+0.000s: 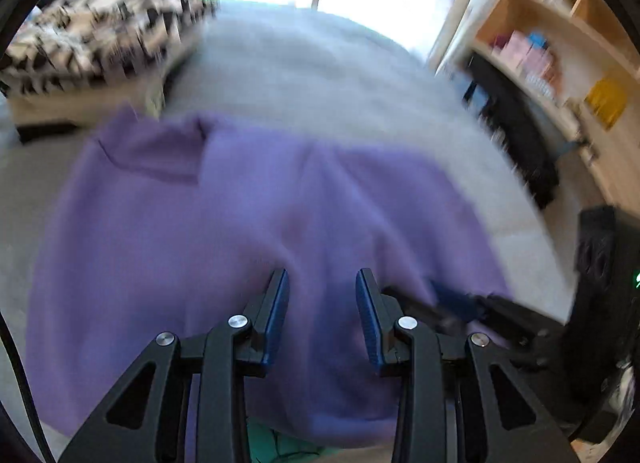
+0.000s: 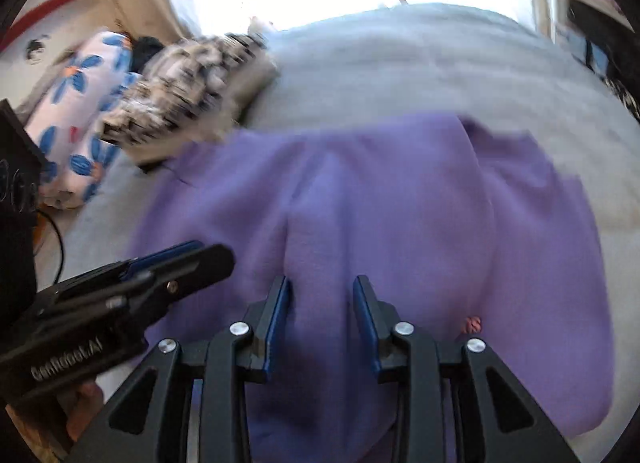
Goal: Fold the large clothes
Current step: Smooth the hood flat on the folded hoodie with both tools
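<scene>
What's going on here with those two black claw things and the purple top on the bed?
A person is folding a purple garment spread on a grey bed cover, using a hand-held claw in each hand. Both the left claw and the right claw hover just above the near part of the cloth, jaws apart with nothing gripped. Both pictures are blurred. A patterned cushion lies at the far left of the bed.

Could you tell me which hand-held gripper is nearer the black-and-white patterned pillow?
Left. The left hand-held gripper sits on the pillow's side of the purple fleece garment; the right hand-held gripper is beyond it, farther away.
</scene>
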